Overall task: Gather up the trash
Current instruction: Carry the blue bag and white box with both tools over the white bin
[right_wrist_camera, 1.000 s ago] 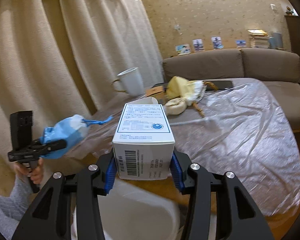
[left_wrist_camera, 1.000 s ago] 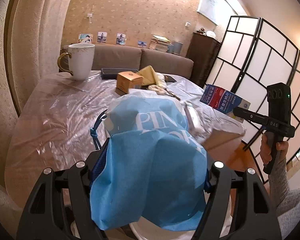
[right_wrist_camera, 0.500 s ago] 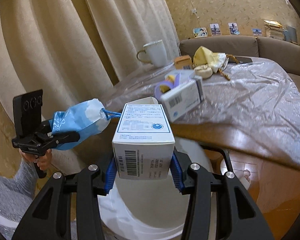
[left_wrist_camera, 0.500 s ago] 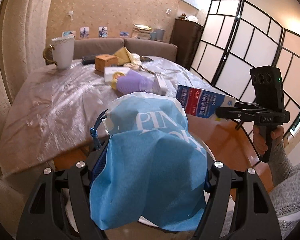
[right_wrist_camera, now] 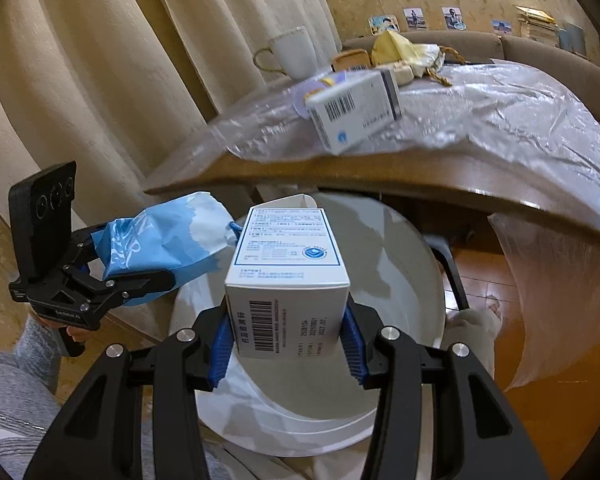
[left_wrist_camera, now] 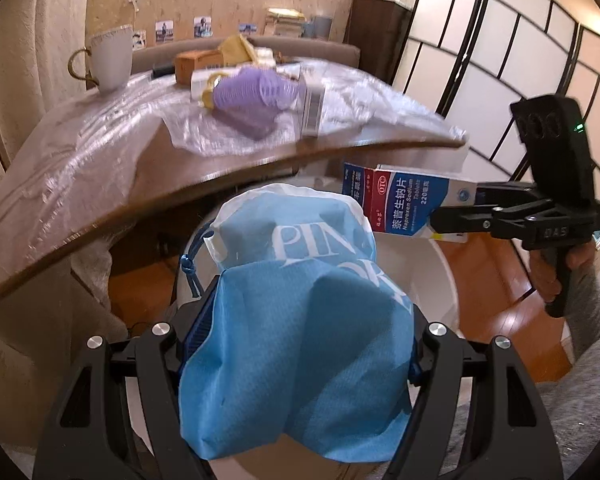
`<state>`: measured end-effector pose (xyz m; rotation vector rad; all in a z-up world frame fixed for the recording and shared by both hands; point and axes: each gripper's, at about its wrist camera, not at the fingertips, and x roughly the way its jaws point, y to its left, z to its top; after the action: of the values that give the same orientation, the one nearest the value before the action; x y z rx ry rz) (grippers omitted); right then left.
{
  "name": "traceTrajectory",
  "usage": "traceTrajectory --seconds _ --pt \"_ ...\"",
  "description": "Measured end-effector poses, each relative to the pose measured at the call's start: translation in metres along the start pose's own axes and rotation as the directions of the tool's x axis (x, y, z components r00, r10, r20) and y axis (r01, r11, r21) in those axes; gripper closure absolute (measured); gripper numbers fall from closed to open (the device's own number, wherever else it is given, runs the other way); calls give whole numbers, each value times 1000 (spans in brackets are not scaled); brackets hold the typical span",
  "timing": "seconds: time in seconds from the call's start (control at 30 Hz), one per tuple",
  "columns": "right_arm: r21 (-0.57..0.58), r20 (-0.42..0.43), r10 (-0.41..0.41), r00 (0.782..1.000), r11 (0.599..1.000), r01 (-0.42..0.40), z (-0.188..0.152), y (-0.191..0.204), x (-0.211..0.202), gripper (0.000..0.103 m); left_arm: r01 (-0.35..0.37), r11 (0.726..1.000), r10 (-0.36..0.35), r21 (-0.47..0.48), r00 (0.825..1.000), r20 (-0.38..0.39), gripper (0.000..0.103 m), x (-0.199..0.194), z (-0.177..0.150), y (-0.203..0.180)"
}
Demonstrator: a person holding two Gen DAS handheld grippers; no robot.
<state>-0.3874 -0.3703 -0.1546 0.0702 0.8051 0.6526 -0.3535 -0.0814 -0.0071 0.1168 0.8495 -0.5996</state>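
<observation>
My left gripper (left_wrist_camera: 300, 344) is shut on a crumpled blue and white bag (left_wrist_camera: 300, 320) that fills the gap between its jaws. It hangs over a round white bin (left_wrist_camera: 440, 276) under the table's edge. My right gripper (right_wrist_camera: 286, 344) is shut on a white medicine box (right_wrist_camera: 288, 272), held upright over the same white bin (right_wrist_camera: 404, 280). Each gripper shows in the other view: the left gripper (right_wrist_camera: 148, 276) with the blue bag (right_wrist_camera: 160, 240) at left, the right gripper (left_wrist_camera: 440, 220) with the box (left_wrist_camera: 400, 200) at right.
The wooden table (left_wrist_camera: 228, 168) under clear plastic film juts out above the bin. On it lie a purple hair roller (left_wrist_camera: 256, 92), another white box (right_wrist_camera: 356, 108), a white mug (left_wrist_camera: 112, 56), a small brown box (left_wrist_camera: 198, 64) and a yellow pouch (right_wrist_camera: 404, 50). A folding screen (left_wrist_camera: 520, 80) stands at right.
Both grippers have sunk from table height to below the table's edge with their loads. The white bin has come into view under them, and the two grippers are closer together.
</observation>
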Motion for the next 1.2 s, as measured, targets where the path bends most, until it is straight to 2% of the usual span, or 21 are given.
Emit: traceTrajectory --seconds 0.43,0.7,1.2 --pt "24 -74 -74 995 997 76 -10 -11 37 57 -81 996 84 39 992 -92 30 42 -12 -7" --pt "13 -92 -124 988 992 126 -12 -11 52 57 -104 993 109 54 988 -109 30 54 -12 -5" --pt "9 -104 -133 986 991 135 -8 -14 57 57 -127 990 134 65 984 -120 30 68 -6 0"
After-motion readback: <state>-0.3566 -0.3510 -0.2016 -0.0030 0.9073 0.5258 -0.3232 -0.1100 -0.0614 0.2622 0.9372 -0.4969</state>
